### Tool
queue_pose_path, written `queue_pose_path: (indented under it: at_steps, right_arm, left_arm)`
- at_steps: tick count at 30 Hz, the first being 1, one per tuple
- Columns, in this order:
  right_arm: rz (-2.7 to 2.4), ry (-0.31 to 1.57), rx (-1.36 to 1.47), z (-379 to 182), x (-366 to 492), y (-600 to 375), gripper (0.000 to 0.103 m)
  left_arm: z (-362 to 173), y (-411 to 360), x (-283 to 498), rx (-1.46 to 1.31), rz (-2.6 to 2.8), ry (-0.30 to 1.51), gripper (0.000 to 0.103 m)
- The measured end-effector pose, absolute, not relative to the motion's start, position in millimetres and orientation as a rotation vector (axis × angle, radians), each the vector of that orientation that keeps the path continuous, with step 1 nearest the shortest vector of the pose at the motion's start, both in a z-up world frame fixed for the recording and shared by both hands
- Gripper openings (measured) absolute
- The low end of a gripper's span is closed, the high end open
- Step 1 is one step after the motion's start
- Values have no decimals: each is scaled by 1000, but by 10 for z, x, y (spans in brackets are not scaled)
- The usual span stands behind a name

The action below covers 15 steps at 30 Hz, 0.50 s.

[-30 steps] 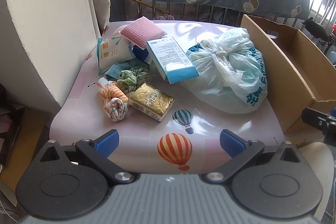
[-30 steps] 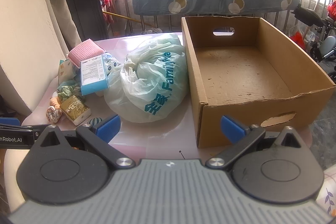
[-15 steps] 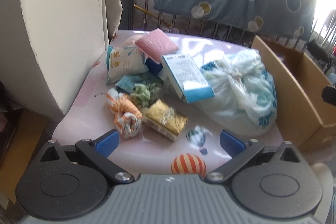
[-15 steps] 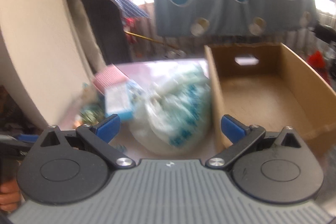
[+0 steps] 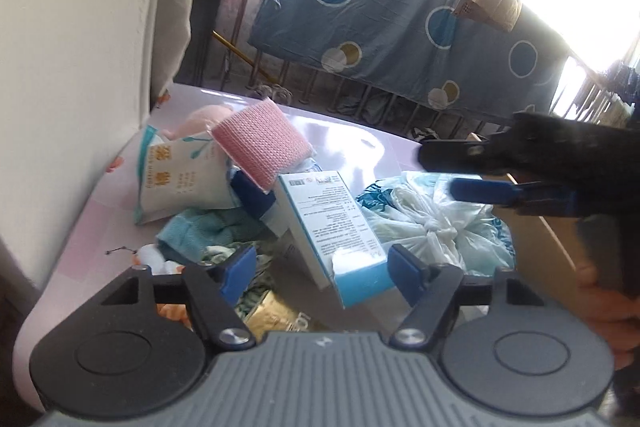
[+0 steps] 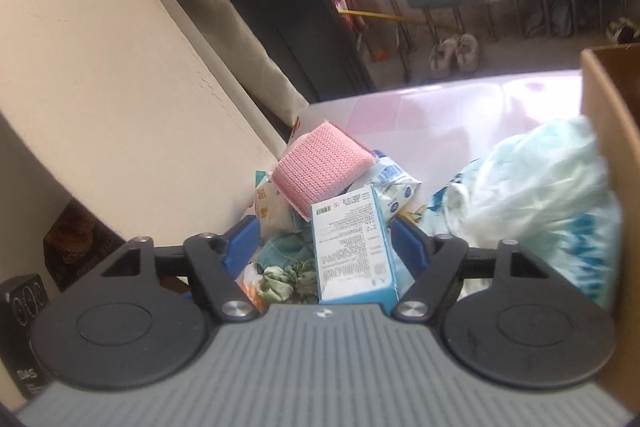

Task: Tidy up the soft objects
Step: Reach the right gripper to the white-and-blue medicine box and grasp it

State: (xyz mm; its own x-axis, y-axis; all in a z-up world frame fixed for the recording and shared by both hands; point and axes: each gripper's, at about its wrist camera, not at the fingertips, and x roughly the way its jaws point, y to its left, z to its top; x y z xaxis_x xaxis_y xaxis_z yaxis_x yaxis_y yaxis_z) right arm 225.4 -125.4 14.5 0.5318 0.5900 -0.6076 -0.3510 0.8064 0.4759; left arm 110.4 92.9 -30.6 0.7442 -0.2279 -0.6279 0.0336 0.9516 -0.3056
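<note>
We find a heap of soft goods on the pink table (image 5: 352,131), against the cream wall (image 5: 80,47) at its left edge. The left gripper (image 5: 318,269) hovers low over the heap with its jaws apart and nothing between the blue pads; the lower end of the blue box (image 5: 332,227) lies in the gap, touching neither pad as far as we can tell. The right gripper (image 6: 324,247) is likewise spread and holds nothing; in its own view the box (image 6: 352,247) sits between the pads, and contact cannot be confirmed. In the left view the right gripper (image 5: 460,171) enters from the right edge, above the knotted plastic bag (image 5: 432,223). The pink sponge (image 5: 260,145) rests tilted atop the heap, leaning on a white packet (image 5: 180,179) with printed characters. Below these we note a teal cloth (image 5: 200,231), a green patterned cloth (image 6: 284,279) and a gold packet (image 5: 276,315), the last partly hidden behind the left gripper's body. The bag (image 6: 532,199) lies just beside the cardboard box (image 6: 612,131), whose wall stands at the right of the right view; it looks to be touching that wall. Behind the table hangs a blue sheet (image 5: 380,11) with circles, and a pair of shoes (image 6: 456,53) stands on the floor beyond.
</note>
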Motion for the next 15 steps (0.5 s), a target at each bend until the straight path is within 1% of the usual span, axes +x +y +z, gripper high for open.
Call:
queue_pose_path:
  at_steps: [1,4,9,12,15]
  right_arm:
    - [572,848,314,58,2338,-1198,65]
    - [562,892,324,-216,2554,-1091,60]
    - [553,955,362,-629,2827,-989,56]
    - [555,974,373,-766,2914,-946,53]
    - [577,985,364,-823,2947,-875,51]
  left_arm:
    - [-332,919,1174,-282,-154,730,68]
    - [-418,866,1363,-270,-170,762,66]
    - [-619,799,1684,-278,-158,836,63]
    - [-730,788,1841,-293,-158,872,62]
    - [-805,753,1953,-288,-154,898,58]
